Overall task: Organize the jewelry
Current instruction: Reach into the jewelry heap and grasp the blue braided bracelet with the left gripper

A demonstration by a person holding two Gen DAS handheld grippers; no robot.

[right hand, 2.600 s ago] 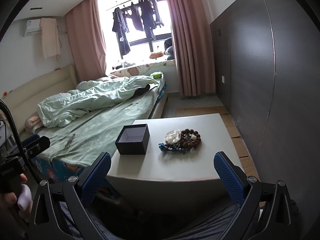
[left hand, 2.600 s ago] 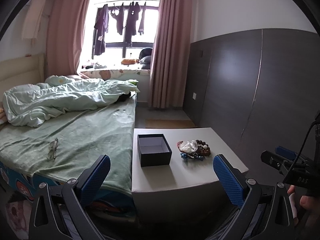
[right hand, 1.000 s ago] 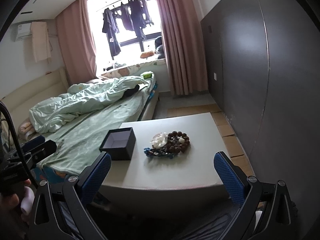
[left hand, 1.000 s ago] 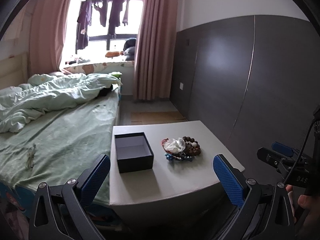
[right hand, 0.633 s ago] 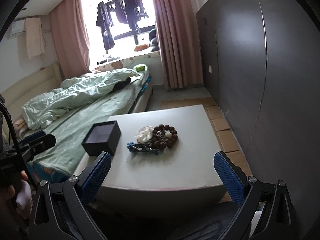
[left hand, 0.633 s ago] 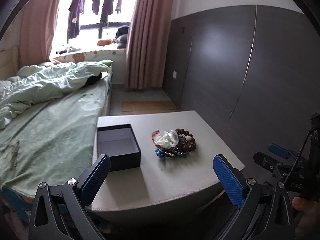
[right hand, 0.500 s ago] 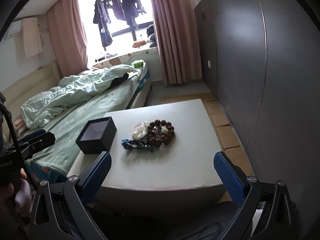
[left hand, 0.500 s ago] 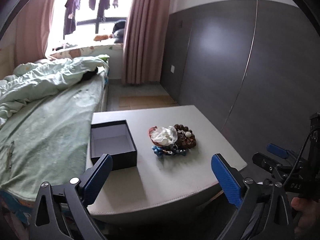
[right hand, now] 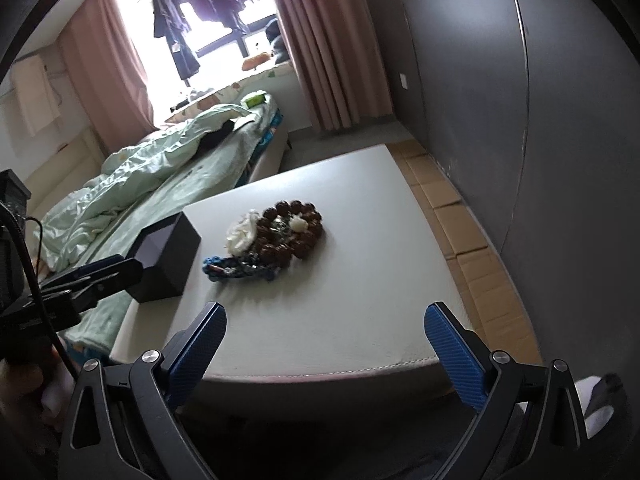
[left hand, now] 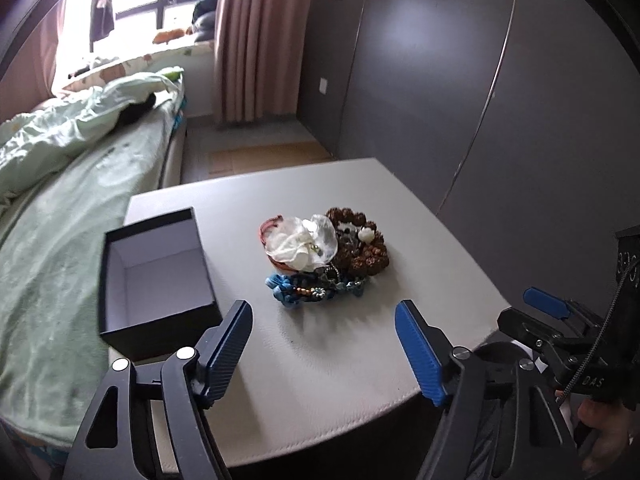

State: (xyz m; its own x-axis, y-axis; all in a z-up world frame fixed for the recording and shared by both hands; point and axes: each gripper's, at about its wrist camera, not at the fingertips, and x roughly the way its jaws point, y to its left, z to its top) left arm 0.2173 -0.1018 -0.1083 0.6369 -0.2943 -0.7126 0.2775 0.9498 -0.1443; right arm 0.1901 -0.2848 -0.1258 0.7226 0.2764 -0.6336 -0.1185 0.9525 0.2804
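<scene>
Daylight from a curtained window falls across a bedroom where a low white table (left hand: pixel 320 380) stands between a bed (left hand: pixel 60 220) with a rumpled green quilt and a dark panelled wall. On the table lie the task's things: an open black box (left hand: pixel 156 276) at the bed side, and just beside it, not touching, a heap of jewelry (left hand: pixel 324 260) near the middle of the tabletop.

Placing the box with its lid off and its pale lining bare, as nothing shows inside it, suits it as the place where the pieces should go; that is a judgement from the layout. Its nearness to the heap would keep each carry short.

Both tools hover short of the near table edge, pointed at the heap. The left claw (left hand: pixel 324 352) has its blue pads apart and grips nothing, with the heap framed between them. The right claw (right hand: pixel 324 352) is likewise spread wide and empty, and it frames the same heap (right hand: pixel 272 236) from the other side, with the box (right hand: pixel 168 256) to its left. No piece has been lifted, so sorting seems not yet begun.

The heap is tangled. A ring of large, knobbly brown beads sits on the wall side, with a small white ornament on it. A sheer white fabric flower overlaps a reddish band toward the box. Nearest the claws lies a blue braided cord strung with small beads. The strands cross one another, so pulling one may drag others.
</scene>
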